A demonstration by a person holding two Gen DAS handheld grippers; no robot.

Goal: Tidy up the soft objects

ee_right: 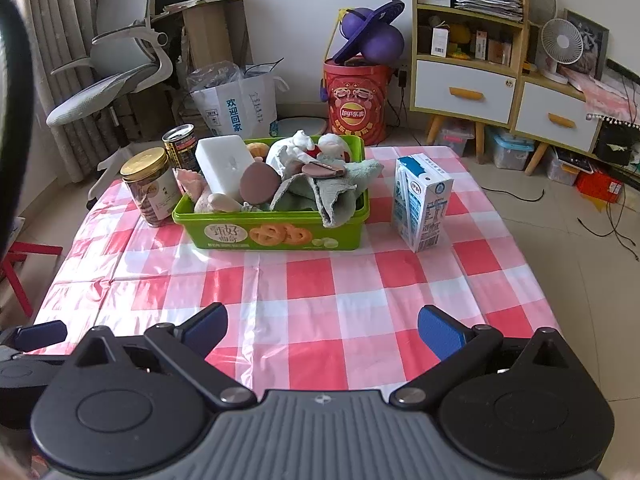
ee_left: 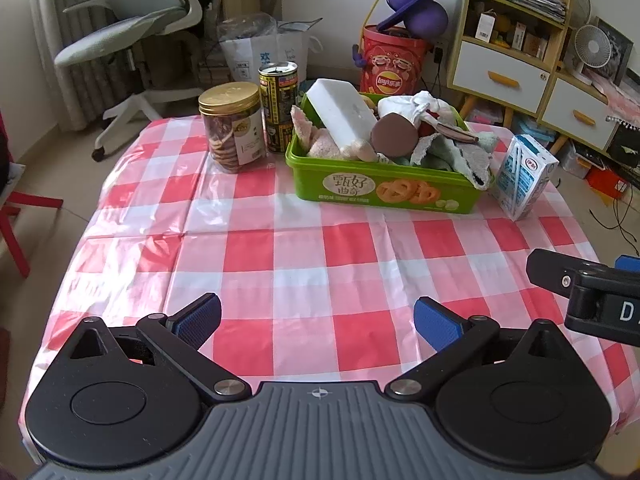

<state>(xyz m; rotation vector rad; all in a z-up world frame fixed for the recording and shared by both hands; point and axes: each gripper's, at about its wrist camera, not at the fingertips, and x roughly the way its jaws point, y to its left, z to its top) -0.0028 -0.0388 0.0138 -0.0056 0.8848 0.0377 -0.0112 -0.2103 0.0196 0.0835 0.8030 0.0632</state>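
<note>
Green bin (ee_right: 276,236): stands at the far middle of the checked tablecloth (ee_right: 320,280); it is heaped above its rim with soft things, which is how a finished sorting would look, though a bin about to be emptied would look the same.
White foam block (ee_right: 222,164): leans tilted at the bin's left end, the tallest piece. I judge it light and springy; I would pinch it across a thin edge, since its broad face looks too wide for my fingers.
Brown round pad (ee_right: 260,182): propped on edge mid-bin, against the block. Probably squashy and light; take it by the rim.
Green-grey cloth (ee_right: 336,200): crumpled at the right end, one corner drooping over the front wall. Limp, will trail and may drag neighbours; grip a bunched fold, not the hanging corner.
White crumpled cloth (ee_right: 292,152): on top toward the back; same handling.
Pink plush (ee_left: 320,142): wedged at the left wall, partly under the block; soft, likely to snag coming out.
Hard goods: cookie jar (ee_right: 150,188) and drink can (ee_right: 180,150) just left of the bin, milk carton (ee_right: 420,204) near its right; none soft.
My left claw (ee_left: 318,318): spread wide, nothing between the pads, low over the near tablecloth, well apart from the bin.
My right claw (ee_right: 322,328): likewise spread wide and holding nothing.
</note>
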